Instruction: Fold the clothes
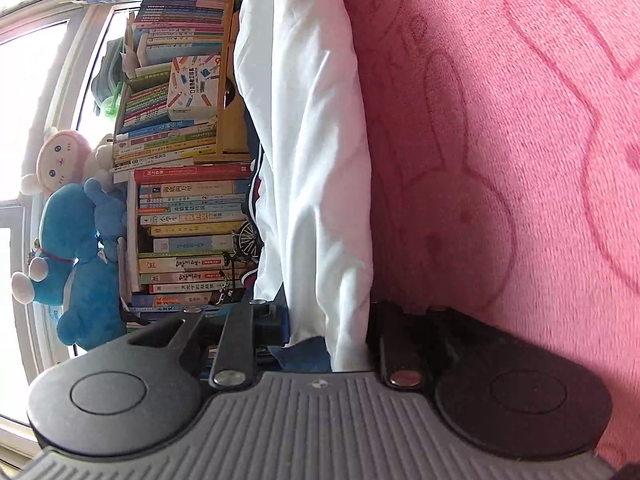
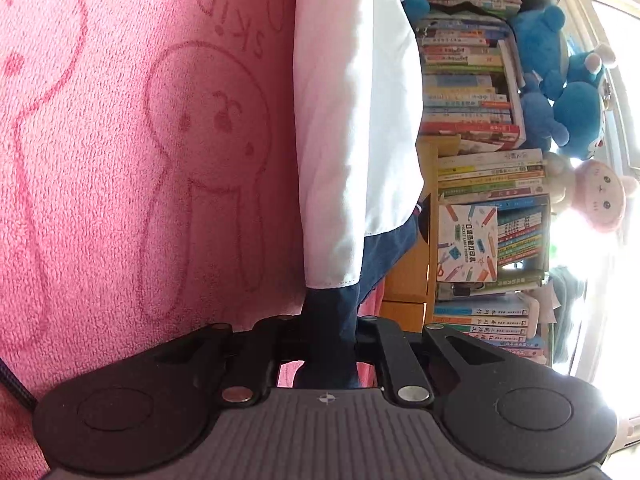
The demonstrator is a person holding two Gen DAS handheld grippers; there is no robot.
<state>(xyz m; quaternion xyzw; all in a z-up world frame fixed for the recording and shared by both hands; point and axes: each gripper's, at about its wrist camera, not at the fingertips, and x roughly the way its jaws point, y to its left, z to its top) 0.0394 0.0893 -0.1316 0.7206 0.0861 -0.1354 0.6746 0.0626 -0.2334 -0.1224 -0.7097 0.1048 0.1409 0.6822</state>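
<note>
Pink fleece blanket [image 1: 500, 160], printed with rabbit outlines, fills the surface beneath everything; it looks like a bed cover, though its edges are out of view. Behind it rise crowded bookshelves [image 1: 180, 200] with blue and pink plush toys [image 1: 76, 248] against a bright window.

Both cameras are rolled on their sides, so the blanket stands like a wall in each view. Across it stretches the garment [image 1: 312, 140], white cloth with navy parts, drawn into a long band whose axis runs straight away from each claw.

The left claw [image 1: 320, 332] is closed most of the way on the white end of the band, the cloth bunched between its fingers. The right claw [image 2: 328, 344] is pinched nearly shut on a navy end [image 2: 332, 320] of the garment, which passes directly between its fingers.

Each hand thus has one end, and the cloth extends forward from both, just beside the blanket. My reading is that the coming fold depends on keeping that band taut and level between the two grips.
</note>
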